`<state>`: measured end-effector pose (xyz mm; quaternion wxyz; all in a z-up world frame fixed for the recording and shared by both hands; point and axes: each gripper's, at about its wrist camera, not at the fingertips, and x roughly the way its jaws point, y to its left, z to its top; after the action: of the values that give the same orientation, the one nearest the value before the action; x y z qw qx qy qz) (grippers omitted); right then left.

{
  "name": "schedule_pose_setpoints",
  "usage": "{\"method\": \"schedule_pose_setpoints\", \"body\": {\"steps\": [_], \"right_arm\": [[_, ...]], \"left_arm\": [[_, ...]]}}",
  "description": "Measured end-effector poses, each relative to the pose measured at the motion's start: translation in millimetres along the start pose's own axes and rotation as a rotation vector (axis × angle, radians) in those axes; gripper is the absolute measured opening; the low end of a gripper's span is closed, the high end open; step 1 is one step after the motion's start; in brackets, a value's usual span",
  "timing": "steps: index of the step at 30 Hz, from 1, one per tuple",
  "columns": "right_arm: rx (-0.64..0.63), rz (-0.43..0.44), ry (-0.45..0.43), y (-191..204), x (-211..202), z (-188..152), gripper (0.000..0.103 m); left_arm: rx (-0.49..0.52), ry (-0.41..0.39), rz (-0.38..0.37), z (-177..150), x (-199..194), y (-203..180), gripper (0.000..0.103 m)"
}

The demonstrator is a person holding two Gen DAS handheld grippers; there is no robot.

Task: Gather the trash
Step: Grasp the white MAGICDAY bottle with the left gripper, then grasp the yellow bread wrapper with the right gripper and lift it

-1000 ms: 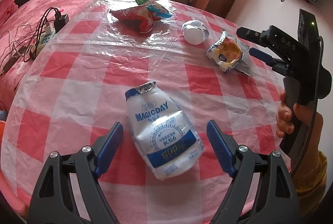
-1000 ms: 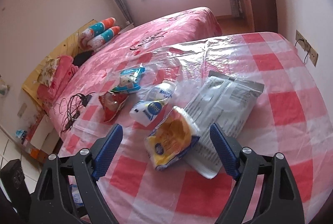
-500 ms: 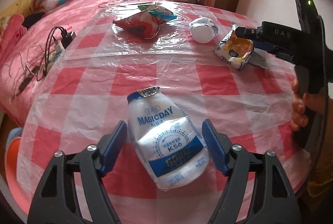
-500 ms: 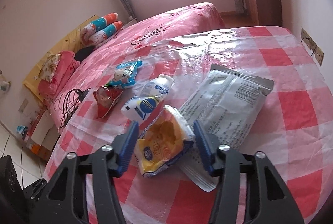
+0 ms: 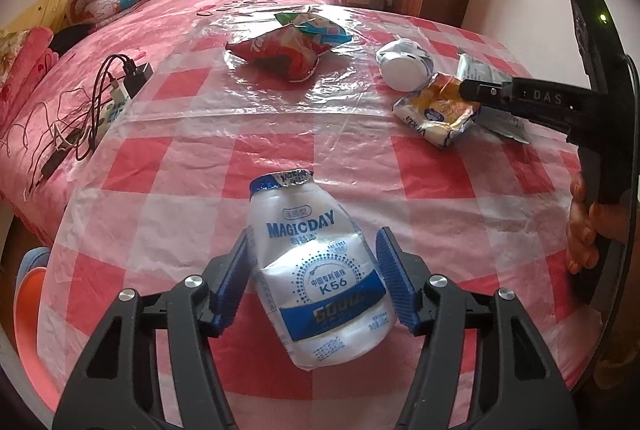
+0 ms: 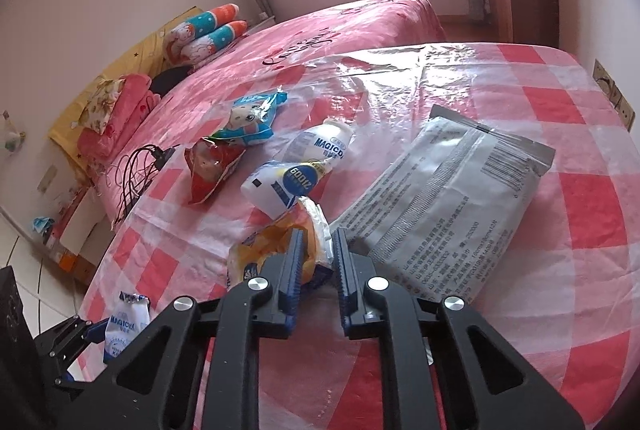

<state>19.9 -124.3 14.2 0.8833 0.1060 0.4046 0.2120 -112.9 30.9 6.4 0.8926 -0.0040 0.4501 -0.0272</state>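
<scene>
Since the earlier frames both grippers have narrowed around their trash. Left gripper (image 5: 316, 280): its jaws are closing, and a crushed white MAGICDAY drink bottle (image 5: 318, 276) lies between them on the near part of the checked tablecloth (image 5: 440, 174); the left pad seems to touch the bottle, while a thin gap shows at the right pad. Right gripper (image 6: 318, 262): its fingers are pressed together and pinch the torn edge of a yellow snack wrapper (image 6: 276, 242), which lies on the right side of the table, partly over a flat grey foil pouch (image 6: 448, 206). I count three MAGICDAY bottles: the one at the left gripper and two more (image 6: 320, 146) (image 6: 280, 186) near the middle of the table, lying touching each other. There are four other packages: the yellow wrapper, the grey pouch, a red chip bag (image 5: 284, 54) and a blue snack bag (image 6: 252, 120) just behind it on the far side. The yellow wrapper is open; I cannot tell what is inside. A person's hand (image 5: 584, 226) holds the right gripper's handle. A power strip with cables (image 5: 116, 94) lies on the pink bed (image 5: 200, 2) at the left.
</scene>
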Motion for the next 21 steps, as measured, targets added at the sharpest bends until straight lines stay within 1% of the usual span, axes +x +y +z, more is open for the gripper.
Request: {"method": "schedule_pose_setpoints", "body": {"steps": [4, 8, 10, 12, 14, 16, 17, 20, 21], "right_arm": [[-0.031, 0.029, 0.023, 8, 1, -4, 0.013], [-0.108, 0.093, 0.083, 26, 6, -12, 0.013], [-0.141, 0.115, 0.099, 35, 7, -15, 0.015], [-0.159, 0.128, 0.115, 42, 9, -19, 0.03], [-0.18, 0.119, 0.11, 47, 8, -20, 0.071], [-0.203, 0.135, 0.092, 53, 5, -21, 0.086], [-0.218, 0.149, 0.094, 57, 5, -22, 0.09], [-0.27, 0.154, 0.135, 72, 14, -25, 0.092], [-0.288, 0.143, 0.154, 77, 18, -26, 0.092]], "left_arm": [[-0.01, -0.005, -0.007, 0, -1, 4, 0.061], [-0.03, -0.011, -0.013, -1, -2, 11, 0.06], [-0.041, -0.014, -0.015, -2, -3, 17, 0.06], [-0.056, -0.019, -0.018, -3, -5, 23, 0.06], [-0.067, -0.025, -0.02, -4, -6, 29, 0.06], [-0.074, -0.029, -0.023, -5, -6, 34, 0.059], [-0.079, -0.032, -0.026, -5, -7, 37, 0.059], [-0.095, -0.045, -0.031, -8, -9, 45, 0.059], [-0.098, -0.049, -0.033, -8, -9, 48, 0.059]]}}
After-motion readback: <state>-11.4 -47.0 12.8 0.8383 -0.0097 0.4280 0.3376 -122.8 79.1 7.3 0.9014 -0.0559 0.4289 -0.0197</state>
